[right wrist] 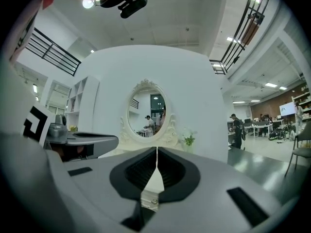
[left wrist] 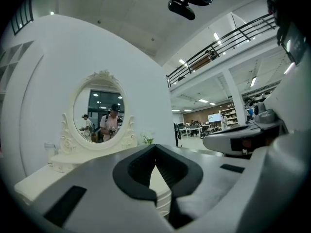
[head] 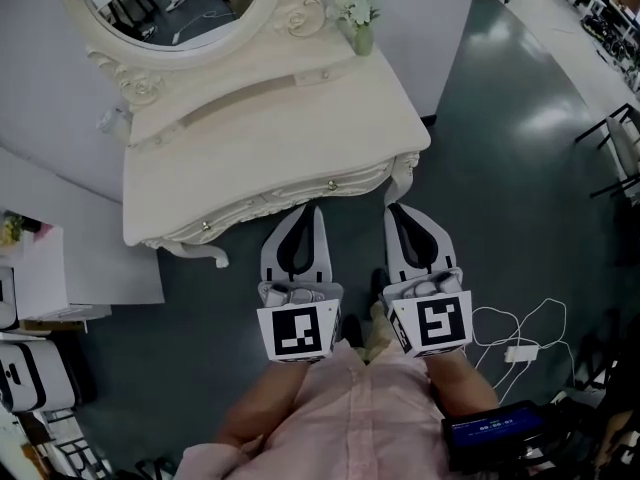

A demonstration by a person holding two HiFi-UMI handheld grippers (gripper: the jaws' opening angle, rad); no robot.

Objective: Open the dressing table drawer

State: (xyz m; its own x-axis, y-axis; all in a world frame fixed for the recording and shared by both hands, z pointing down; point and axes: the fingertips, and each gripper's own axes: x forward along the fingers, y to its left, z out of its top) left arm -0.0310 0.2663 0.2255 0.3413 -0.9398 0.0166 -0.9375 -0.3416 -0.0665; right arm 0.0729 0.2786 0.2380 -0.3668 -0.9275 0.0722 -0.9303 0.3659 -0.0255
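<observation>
The cream dressing table (head: 260,128) stands against the white wall, with an oval mirror (head: 180,8) and a small flower vase (head: 360,18) on it. Its curved drawer front (head: 270,204) carries two small knobs (head: 333,184) and looks closed. My left gripper (head: 311,209) is shut and empty, its tip just in front of the drawer front, between the knobs. Shut and empty too, my right gripper (head: 393,208) is by the table's right front leg. In the left gripper view the left gripper (left wrist: 155,148) points at the mirror (left wrist: 99,110). The right gripper (right wrist: 156,149) faces the mirror (right wrist: 148,111).
A white cabinet (head: 60,268) stands left of the table. White cables and a power adapter (head: 520,353) lie on the dark floor at the right. Black chair legs (head: 615,148) show at the far right edge. The person's pink shirt (head: 350,418) fills the bottom.
</observation>
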